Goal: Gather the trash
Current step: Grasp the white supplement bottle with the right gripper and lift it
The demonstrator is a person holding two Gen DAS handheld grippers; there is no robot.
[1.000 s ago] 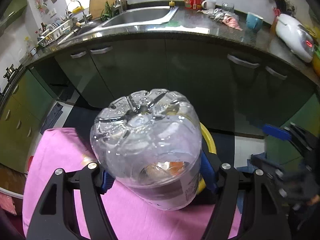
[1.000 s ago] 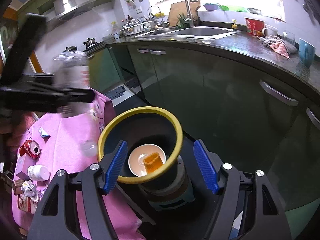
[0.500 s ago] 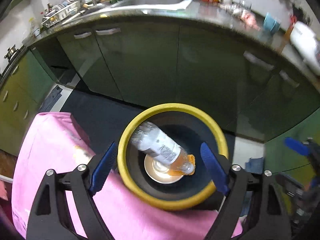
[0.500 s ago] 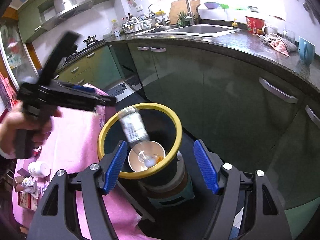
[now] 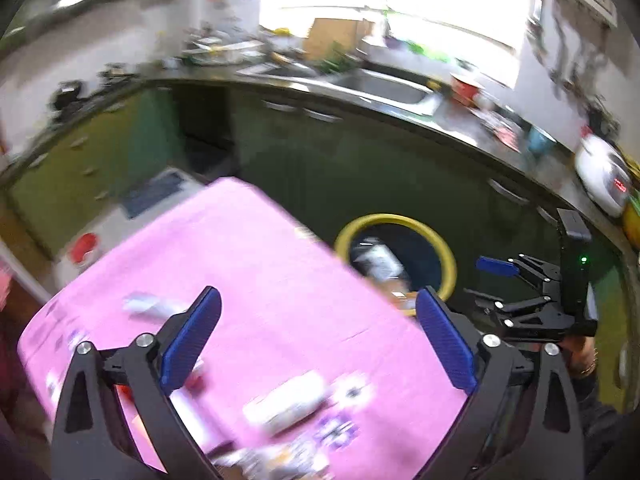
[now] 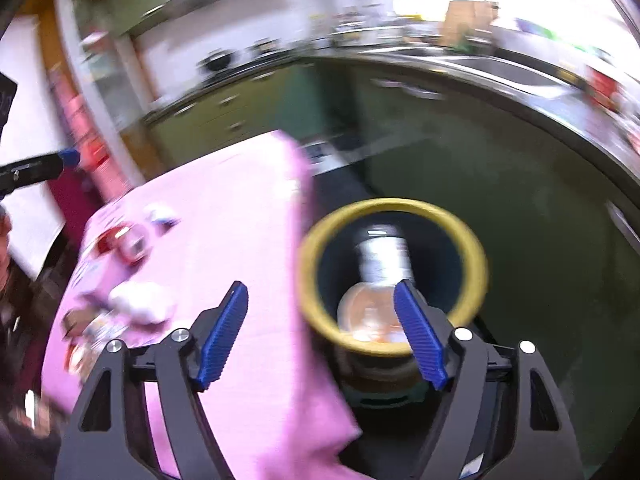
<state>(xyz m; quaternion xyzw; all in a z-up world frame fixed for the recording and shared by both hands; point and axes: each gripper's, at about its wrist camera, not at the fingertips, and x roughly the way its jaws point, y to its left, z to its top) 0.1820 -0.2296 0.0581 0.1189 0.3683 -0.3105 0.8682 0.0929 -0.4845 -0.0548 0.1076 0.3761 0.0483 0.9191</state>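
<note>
Left view: the left gripper [image 5: 318, 340] hangs over the pink table [image 5: 256, 280], jaws opening wide and empty, ready for more litter; the bottle [image 5: 376, 260] lies in the bin [image 5: 446, 256] ahead and to its right. Right view: the right gripper [image 6: 320, 334], empty and opening, straddles the table edge, the bin [image 6: 478, 256] holding the bottle [image 6: 382, 258] just beyond its right finger.

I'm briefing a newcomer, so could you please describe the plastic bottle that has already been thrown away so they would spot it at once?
Find the pink-covered table; off its corner stands a dark bin with a yellow rim. The clear plastic bottle lies slanted inside it, white label showing. It alone is in the bin; the other litter lies on the cloth.
</note>
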